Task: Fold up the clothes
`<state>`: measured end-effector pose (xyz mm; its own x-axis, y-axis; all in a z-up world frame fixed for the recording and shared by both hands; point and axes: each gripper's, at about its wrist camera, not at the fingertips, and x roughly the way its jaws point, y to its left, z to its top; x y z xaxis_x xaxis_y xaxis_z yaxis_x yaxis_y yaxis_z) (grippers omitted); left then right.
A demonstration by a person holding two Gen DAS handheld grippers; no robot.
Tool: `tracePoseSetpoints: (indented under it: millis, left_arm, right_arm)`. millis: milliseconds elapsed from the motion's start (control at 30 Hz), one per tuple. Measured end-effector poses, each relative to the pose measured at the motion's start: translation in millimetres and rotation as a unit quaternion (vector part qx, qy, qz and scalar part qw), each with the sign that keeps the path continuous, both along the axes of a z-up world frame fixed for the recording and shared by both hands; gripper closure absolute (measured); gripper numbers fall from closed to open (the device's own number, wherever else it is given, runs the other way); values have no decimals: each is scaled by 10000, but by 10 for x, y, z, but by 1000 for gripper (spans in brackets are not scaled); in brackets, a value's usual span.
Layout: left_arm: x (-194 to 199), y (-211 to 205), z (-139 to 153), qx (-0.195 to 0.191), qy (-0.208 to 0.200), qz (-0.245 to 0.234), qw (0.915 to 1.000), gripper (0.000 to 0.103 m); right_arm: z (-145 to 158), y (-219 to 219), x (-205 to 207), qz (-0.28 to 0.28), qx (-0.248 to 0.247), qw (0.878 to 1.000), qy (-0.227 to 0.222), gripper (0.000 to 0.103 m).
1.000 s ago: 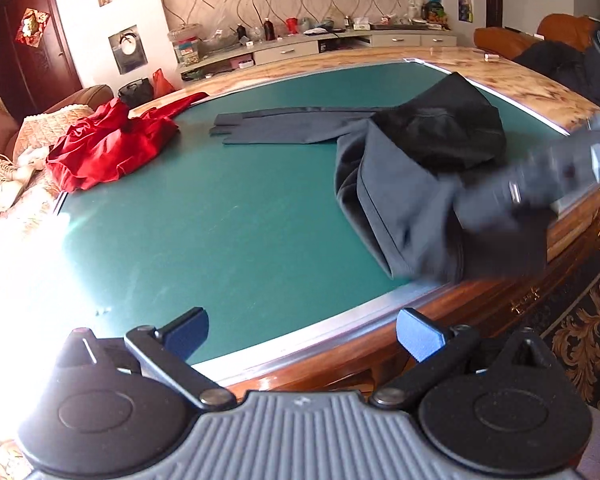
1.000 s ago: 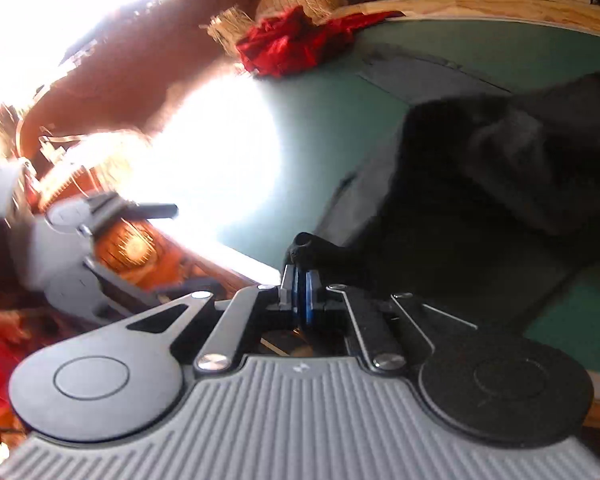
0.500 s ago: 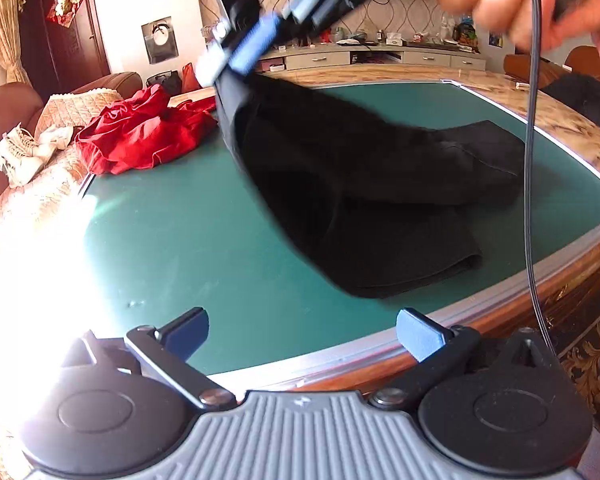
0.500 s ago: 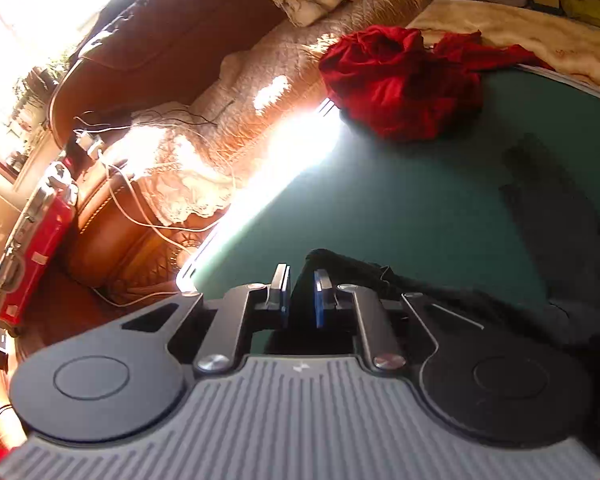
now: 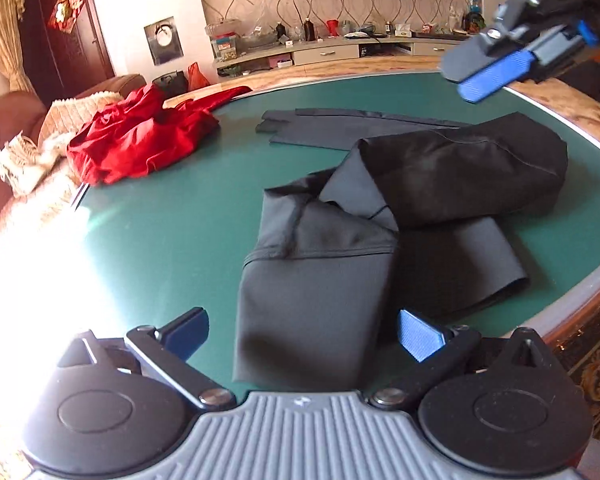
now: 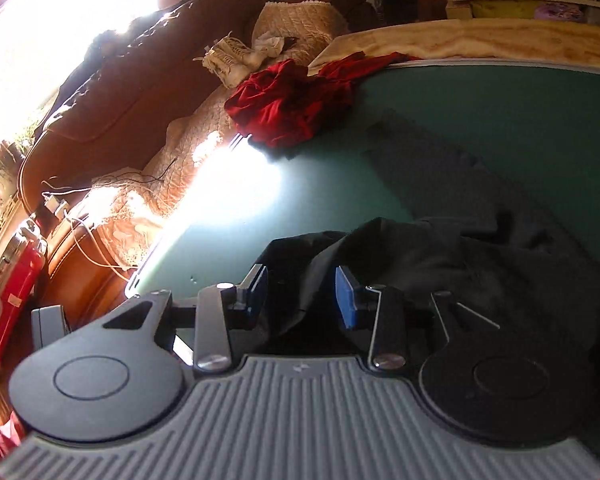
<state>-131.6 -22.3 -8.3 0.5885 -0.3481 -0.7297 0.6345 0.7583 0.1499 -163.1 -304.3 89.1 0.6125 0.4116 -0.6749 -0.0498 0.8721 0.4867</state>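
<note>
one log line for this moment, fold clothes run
right hand-held gripper: jaws just opening, dark trousers released on green table | left hand-held gripper: open, empty | red garment: unfolded

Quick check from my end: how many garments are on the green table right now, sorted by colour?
Dark grey-black garments: 1, the long folded trousers lying across the green felt table, one leg stretched toward the far side
Red garments: 1, the crumpled red cloth at the table's far left edge
Total: 2

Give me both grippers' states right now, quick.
Left gripper: open, empty, over the dark trousers.
Right gripper: open; jaws have just been opening, with the trousers no longer gripped.
</note>
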Motion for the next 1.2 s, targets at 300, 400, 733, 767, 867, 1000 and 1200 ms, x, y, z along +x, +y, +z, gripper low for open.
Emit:
tracePoseSetpoints:
  millis: [300, 400, 733, 767, 867, 1000, 1200]
  left_arm:
    - [22, -133, -74, 160, -191, 74, 9997, 19]
    - [113, -53, -42, -76, 7, 202, 9998, 47]
    - [568, 440, 53, -1067, 716, 888, 9877, 93]
    - [585, 472, 52, -1143, 774, 902, 9863, 93]
    - [633, 553, 55, -1314, 894, 902, 9832, 94]
    - [626, 627, 95, -1390, 912, 843, 9825, 94]
    - [552, 752, 111, -1635, 1142, 924, 9755, 94]
  right_arm:
    - [-299, -272, -554, -1132, -2037, 9724, -102, 46]
    - [-479, -301, -601, -1255, -2461, 9610, 100, 44]
    - [-758, -488, -517, -1722, -2216, 9581, 567, 42]
    - [-771, -508, -485, -1736, -2182, 9587, 555, 42]
    - [-769, -621, -260, -1832, -2219, 9548, 743, 94]
    - [-452, -689, 239, -1828, -2379, 9530, 419, 98]
    - [618, -149, 1242, -1334, -2437, 9559, -949, 100]
